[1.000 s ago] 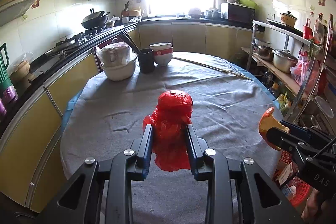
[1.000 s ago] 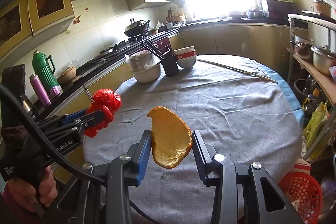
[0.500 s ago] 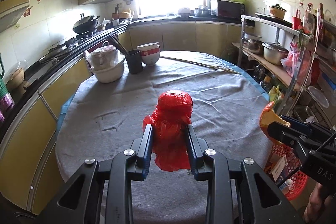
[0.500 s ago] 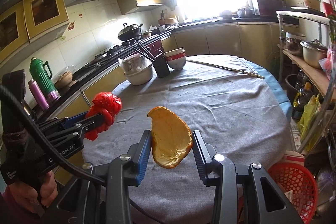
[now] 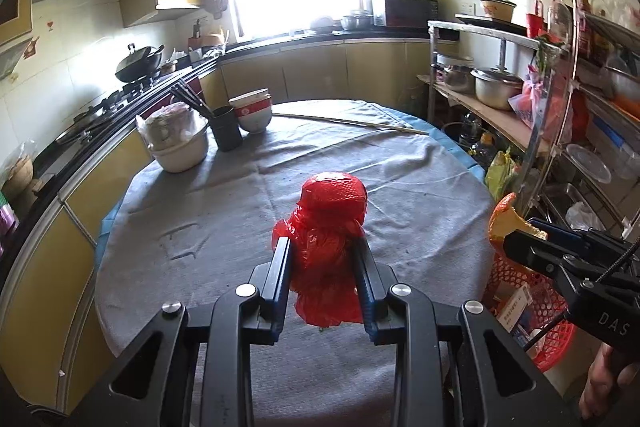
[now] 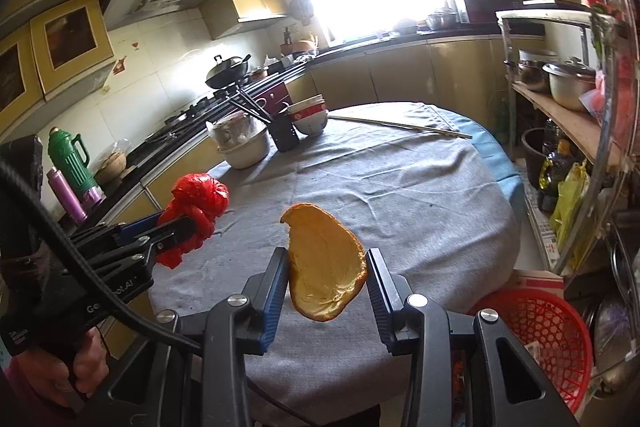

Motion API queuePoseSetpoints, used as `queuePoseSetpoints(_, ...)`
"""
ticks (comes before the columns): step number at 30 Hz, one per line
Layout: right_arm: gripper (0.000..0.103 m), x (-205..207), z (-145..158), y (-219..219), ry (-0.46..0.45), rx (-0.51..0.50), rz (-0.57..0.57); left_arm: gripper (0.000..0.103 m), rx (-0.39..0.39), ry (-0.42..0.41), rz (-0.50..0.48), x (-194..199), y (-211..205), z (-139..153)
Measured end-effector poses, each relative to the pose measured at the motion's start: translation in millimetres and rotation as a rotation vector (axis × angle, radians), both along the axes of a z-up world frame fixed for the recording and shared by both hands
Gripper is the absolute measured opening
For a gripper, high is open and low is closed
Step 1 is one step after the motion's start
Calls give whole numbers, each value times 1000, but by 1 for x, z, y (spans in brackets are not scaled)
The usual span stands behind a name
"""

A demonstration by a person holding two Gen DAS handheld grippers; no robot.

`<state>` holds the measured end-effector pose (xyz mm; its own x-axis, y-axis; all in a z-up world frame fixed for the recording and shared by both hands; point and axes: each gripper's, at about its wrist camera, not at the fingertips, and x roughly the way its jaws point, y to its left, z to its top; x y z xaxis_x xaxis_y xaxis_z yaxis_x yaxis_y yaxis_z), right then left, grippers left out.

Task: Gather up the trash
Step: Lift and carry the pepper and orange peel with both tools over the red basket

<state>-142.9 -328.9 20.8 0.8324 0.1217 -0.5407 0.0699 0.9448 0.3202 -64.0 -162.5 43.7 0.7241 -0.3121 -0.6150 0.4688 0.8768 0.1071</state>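
Note:
A crumpled red plastic bag (image 5: 326,235) is pinched between the pads of my left gripper (image 5: 322,251), held above the grey tablecloth (image 5: 240,211). In the right wrist view the same red bag (image 6: 198,207) hangs at the left. My right gripper (image 6: 327,263) is shut on a curved piece of orange peel (image 6: 324,267), also lifted off the cloth. From the left wrist view the peel (image 5: 506,219) shows at the right edge, over a red mesh basket (image 5: 536,307). That red basket (image 6: 540,327) stands on the floor just right of the table.
At the table's far left stand a cream bowl with a covered dish (image 5: 176,143), a black chopstick holder (image 5: 226,129) and stacked bowls (image 5: 252,109). A long stick (image 5: 352,123) lies across the far side. A metal shelf rack (image 5: 520,99) with pots stands to the right.
Both grippers have swung to the right with their loads; the table and far bowls slid left in view, and the red basket has come further into view at the right.

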Motion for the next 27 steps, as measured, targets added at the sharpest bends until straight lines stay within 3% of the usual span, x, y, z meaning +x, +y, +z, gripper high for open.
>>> queuePoseSetpoints(27,42,-40,-18,-49,17,88,-101,32,61,-2,-111,-28,-53,-10)
